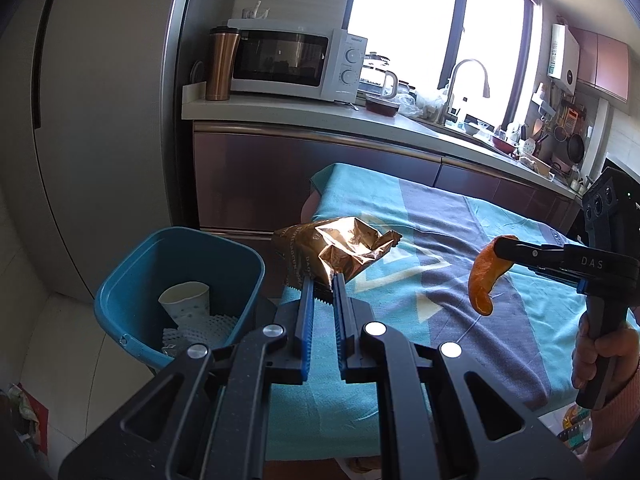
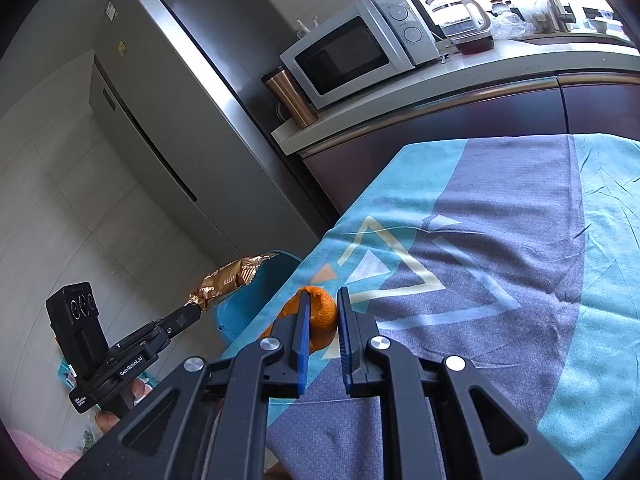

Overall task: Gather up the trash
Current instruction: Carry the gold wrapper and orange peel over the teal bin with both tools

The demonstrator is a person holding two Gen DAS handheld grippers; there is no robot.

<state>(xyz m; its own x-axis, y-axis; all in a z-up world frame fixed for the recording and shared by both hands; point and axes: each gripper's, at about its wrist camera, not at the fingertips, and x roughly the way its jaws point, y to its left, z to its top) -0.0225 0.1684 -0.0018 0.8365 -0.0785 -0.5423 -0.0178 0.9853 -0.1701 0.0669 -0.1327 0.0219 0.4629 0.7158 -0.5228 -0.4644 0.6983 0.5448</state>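
My left gripper (image 1: 323, 282) is shut on a crumpled gold snack wrapper (image 1: 344, 250) and holds it in the air at the table's left edge, just right of the blue trash bin (image 1: 132, 276). The bin holds a paper cup (image 1: 186, 300) and white foam netting. My right gripper (image 2: 323, 300) is shut on an orange peel (image 2: 320, 314) and holds it above the cloth-covered table (image 2: 500, 260). In the left wrist view the peel (image 1: 484, 276) hangs from the right gripper (image 1: 500, 246). In the right wrist view the wrapper (image 2: 226, 278) shows in the left gripper (image 2: 192, 310), over the bin (image 2: 248, 300).
A kitchen counter (image 1: 280, 110) with a microwave (image 1: 288, 62), a copper tumbler (image 1: 222, 64), a kettle and a sink runs behind the table. A grey fridge (image 2: 168, 92) stands at the left. The floor lies below the bin.
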